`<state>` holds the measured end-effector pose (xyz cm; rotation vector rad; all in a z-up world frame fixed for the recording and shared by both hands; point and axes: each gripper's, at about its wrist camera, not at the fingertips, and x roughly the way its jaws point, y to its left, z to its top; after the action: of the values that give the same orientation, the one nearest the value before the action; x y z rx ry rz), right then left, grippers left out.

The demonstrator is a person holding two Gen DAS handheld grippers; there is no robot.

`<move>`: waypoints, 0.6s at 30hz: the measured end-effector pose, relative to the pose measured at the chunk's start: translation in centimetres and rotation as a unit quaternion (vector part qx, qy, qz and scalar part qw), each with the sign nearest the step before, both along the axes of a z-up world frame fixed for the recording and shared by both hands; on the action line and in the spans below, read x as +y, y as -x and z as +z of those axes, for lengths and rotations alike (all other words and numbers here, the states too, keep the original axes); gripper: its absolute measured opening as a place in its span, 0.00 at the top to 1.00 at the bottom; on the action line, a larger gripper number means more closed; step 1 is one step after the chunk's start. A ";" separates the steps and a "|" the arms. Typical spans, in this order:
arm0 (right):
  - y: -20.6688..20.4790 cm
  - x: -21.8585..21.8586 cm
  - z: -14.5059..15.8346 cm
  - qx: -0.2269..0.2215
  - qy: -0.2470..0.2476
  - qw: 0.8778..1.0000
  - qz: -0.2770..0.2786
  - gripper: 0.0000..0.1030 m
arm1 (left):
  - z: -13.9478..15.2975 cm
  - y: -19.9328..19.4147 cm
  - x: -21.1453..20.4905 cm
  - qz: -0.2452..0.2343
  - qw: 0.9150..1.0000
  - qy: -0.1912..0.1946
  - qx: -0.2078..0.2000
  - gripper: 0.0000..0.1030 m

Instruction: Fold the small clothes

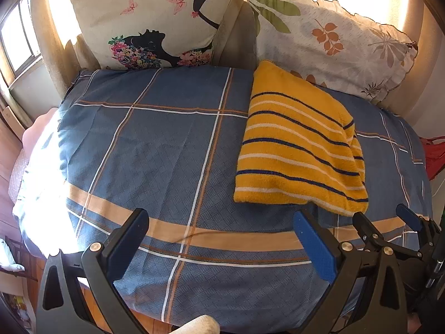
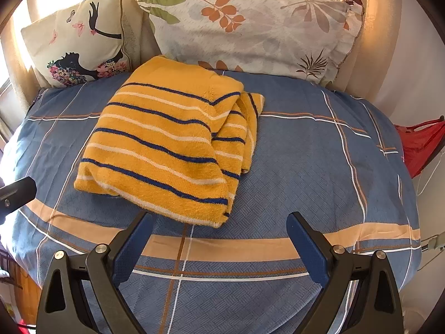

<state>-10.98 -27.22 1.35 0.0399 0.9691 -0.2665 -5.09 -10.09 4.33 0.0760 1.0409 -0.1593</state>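
A yellow sweater with blue and white stripes (image 1: 300, 144) lies folded into a compact rectangle on the blue checked bedspread (image 1: 167, 153). It also shows in the right wrist view (image 2: 169, 142), with a layered folded edge on its right side. My left gripper (image 1: 222, 217) is open and empty, hovering near the bed's front edge, left of and just in front of the sweater. My right gripper (image 2: 219, 220) is open and empty, just in front of the sweater's near corner; it also shows in the left wrist view (image 1: 383, 214).
Two pillows lean against the wall at the back: a butterfly-and-silhouette cushion (image 1: 155, 22) and a leaf-print pillow (image 2: 250, 27). A red item (image 2: 420, 144) hangs off the bed's right side. The bedspread (image 2: 319, 167) covers the whole bed.
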 end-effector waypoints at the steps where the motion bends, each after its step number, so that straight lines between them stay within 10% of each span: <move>1: 0.1 0.1 0.0 0.000 0.000 1.000 -0.001 0.04 | -0.1 0.0 -0.1 0.001 1.000 0.000 0.001 0.00; 18: -0.4 0.1 -0.4 0.012 0.005 1.000 0.012 0.04 | -0.9 -0.1 -0.2 0.008 1.000 0.003 0.020 0.00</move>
<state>-10.61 -27.14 0.91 0.0160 0.9923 -0.2510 -5.00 -10.34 3.42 0.0588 1.0808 -0.1493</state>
